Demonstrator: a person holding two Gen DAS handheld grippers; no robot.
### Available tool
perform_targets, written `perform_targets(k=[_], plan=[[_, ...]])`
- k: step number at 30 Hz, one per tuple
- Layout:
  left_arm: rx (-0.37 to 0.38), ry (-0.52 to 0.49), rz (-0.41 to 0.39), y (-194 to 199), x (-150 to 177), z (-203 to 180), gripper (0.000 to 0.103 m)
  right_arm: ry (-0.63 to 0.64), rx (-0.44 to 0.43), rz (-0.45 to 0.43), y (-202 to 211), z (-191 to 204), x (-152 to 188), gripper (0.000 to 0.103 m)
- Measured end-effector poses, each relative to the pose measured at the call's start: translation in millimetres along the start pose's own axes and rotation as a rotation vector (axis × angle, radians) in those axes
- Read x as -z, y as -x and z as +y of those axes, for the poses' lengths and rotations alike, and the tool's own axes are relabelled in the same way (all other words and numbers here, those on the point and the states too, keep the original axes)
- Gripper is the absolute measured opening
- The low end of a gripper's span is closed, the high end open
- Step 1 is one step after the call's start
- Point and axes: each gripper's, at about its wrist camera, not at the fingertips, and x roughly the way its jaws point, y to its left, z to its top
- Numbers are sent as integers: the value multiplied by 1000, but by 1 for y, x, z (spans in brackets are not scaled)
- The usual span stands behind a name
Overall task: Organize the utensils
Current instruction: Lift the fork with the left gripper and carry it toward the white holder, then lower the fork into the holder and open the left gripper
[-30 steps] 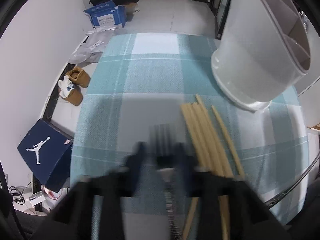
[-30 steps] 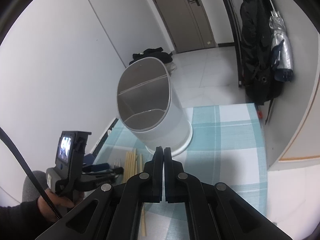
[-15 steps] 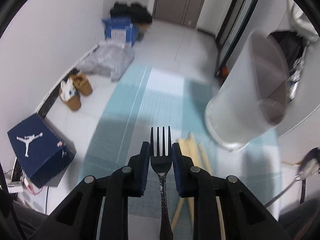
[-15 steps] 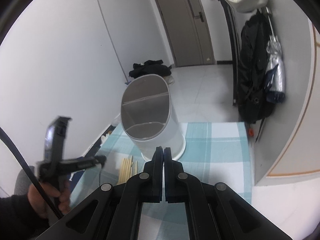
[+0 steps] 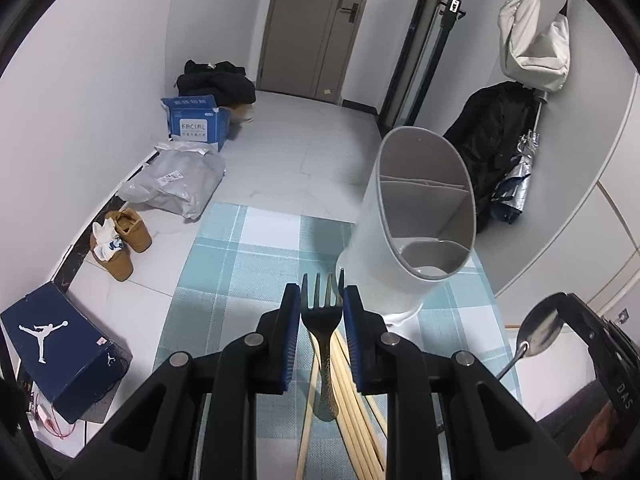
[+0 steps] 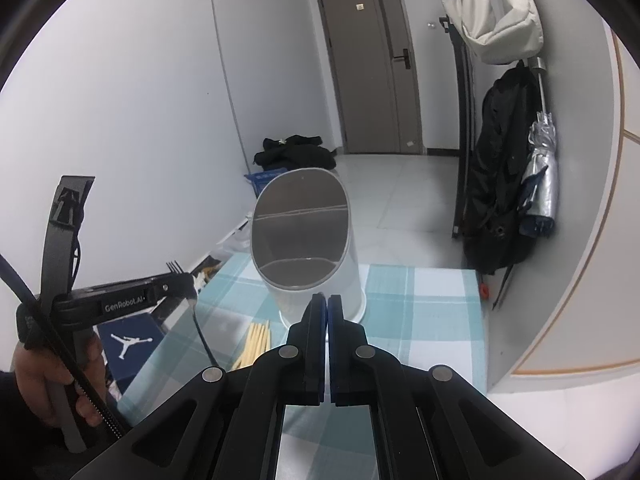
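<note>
The left gripper [image 5: 322,312] clamps a dark fork [image 5: 322,320], tines forward, above the chopsticks [image 5: 352,392] on the checked tablecloth [image 5: 240,264]. Only the left view shows a spoon [image 5: 538,330] by the right gripper [image 6: 325,312], whose jaws are closed with nothing visible between. The divided white utensil holder [image 5: 416,224] looks empty.

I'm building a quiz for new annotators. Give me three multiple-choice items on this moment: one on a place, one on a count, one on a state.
1. Where do the chopsticks lie?
A. on the checked cloth
B. in the holder
C. on the floor

2. How many tines has the fork?
A. two
B. three
C. four

3. How are the right gripper jaws?
A. wide open
B. shut
C. holding chopsticks

Key: 1 A, they lie flat on the cloth beside the white holder. 2 C, four tips show between the left gripper pads. 3 B, the pads meet with nothing visible between them.
</note>
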Motion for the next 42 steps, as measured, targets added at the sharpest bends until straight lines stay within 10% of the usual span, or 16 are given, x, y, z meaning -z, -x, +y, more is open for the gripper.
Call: perform_targets(k=[20,42], plan=[[102,-131,-62,42,-25,-32,17,20,22,-93,23,3,-32,0],[200,-86,-207,68,-139,-55,17,141,26,-270,15,7,-172,0]])
